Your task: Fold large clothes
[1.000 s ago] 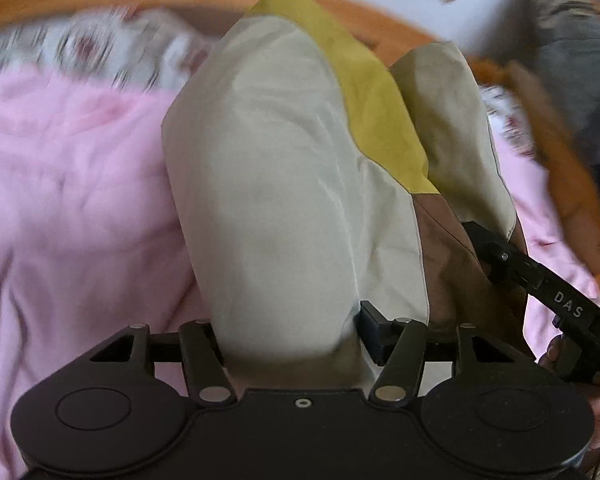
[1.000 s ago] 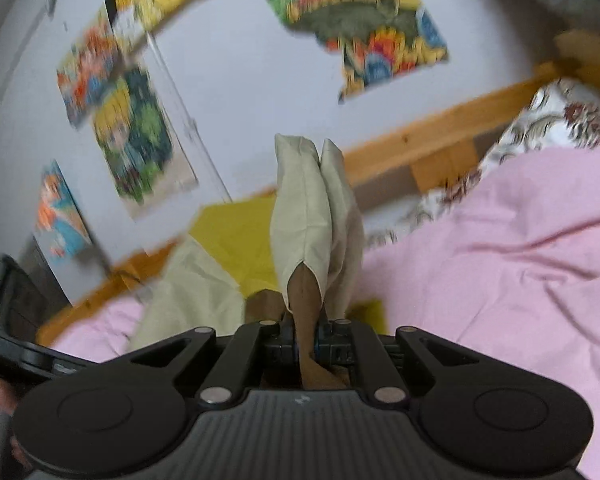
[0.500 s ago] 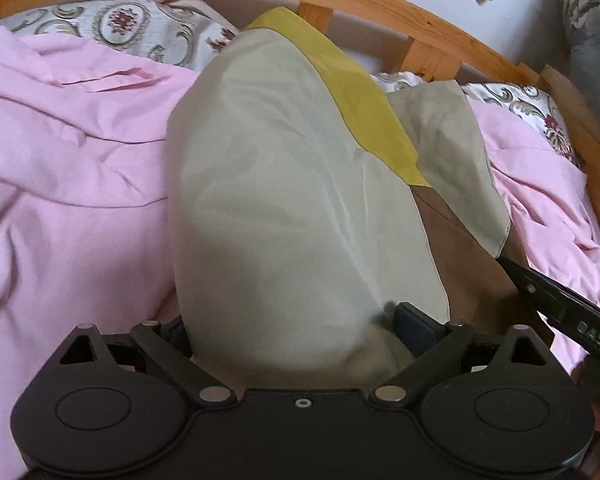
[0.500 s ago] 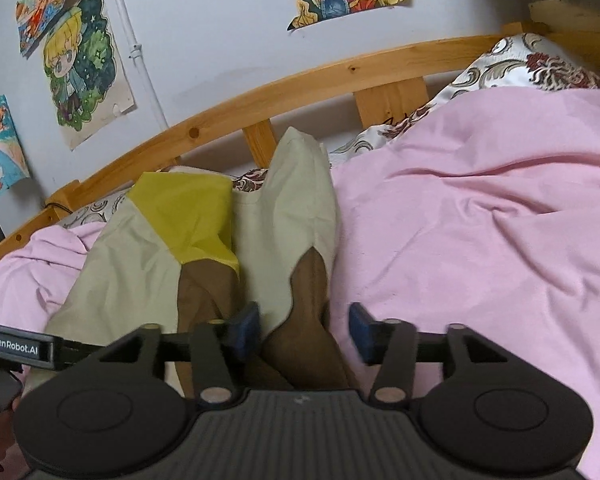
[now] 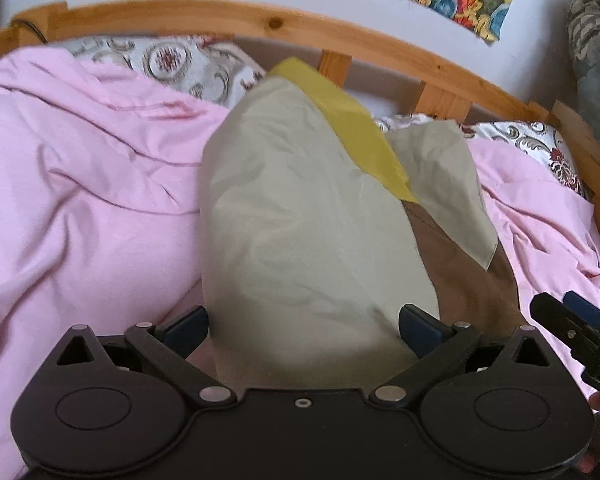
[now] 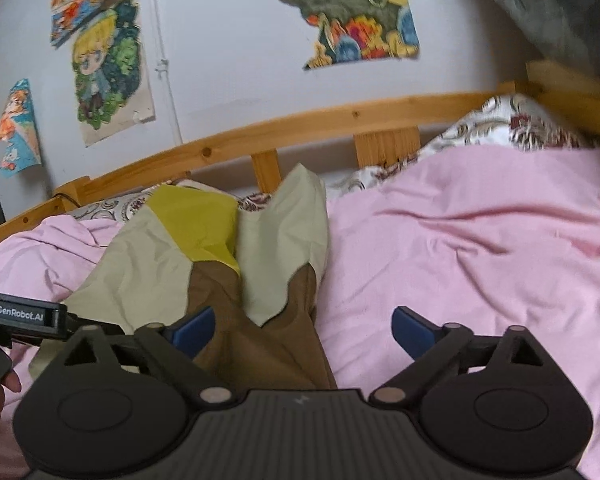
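Garment (beige, yellow and brown panels) lies lengthwise on pink bedsheet, far end reaching toward the wooden bed rail. Left gripper: jaws spread wide, near hem lying loose between them, nothing pinched. Right gripper: jaws likewise apart over the brown panel edge and bare sheet. Judgement: cloth set down flat so the next fold can be taken; hem wants re-gripping

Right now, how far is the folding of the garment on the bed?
Done: the beige, yellow and brown garment lies doubled lengthwise on the pink blanket. In hand: nothing; the left gripper and right gripper are both open. Left: probably another fold across, since it looks long.
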Demonstrator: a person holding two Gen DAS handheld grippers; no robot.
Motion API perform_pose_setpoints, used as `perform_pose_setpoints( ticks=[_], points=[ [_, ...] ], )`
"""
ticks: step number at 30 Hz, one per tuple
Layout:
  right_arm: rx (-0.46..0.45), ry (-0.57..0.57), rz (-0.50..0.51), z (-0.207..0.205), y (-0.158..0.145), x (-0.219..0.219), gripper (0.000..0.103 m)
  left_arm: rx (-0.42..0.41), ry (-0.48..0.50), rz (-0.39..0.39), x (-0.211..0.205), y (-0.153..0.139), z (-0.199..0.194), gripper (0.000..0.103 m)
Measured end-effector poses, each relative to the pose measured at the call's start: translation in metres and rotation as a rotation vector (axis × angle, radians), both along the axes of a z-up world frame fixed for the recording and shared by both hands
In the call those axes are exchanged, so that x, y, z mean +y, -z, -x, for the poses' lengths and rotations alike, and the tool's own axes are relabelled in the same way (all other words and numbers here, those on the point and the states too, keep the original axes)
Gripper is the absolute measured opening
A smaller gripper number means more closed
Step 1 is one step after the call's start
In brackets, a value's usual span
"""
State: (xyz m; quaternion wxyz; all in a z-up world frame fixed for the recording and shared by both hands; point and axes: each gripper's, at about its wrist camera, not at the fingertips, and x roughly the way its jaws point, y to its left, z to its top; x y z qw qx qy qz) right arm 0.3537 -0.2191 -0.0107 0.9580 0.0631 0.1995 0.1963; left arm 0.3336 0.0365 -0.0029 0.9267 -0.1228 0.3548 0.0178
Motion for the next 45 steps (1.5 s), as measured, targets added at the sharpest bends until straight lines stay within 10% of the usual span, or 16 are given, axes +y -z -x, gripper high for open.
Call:
perform_pose_setpoints(
  ticks=[17,45],
  points=[
    [-0.28,0.037,0.017,0.098,-0.056,-0.02,0.103,-0.314,-0.054,-0.086,-0.039,-0.074,0.112,0.102],
    [-0.309,0.053,0.016,0.254,-0.077,-0.052,0.103,-0.305,-0.135,-0.213,-0.043,-0.072,0.276,0.102]
  ],
)
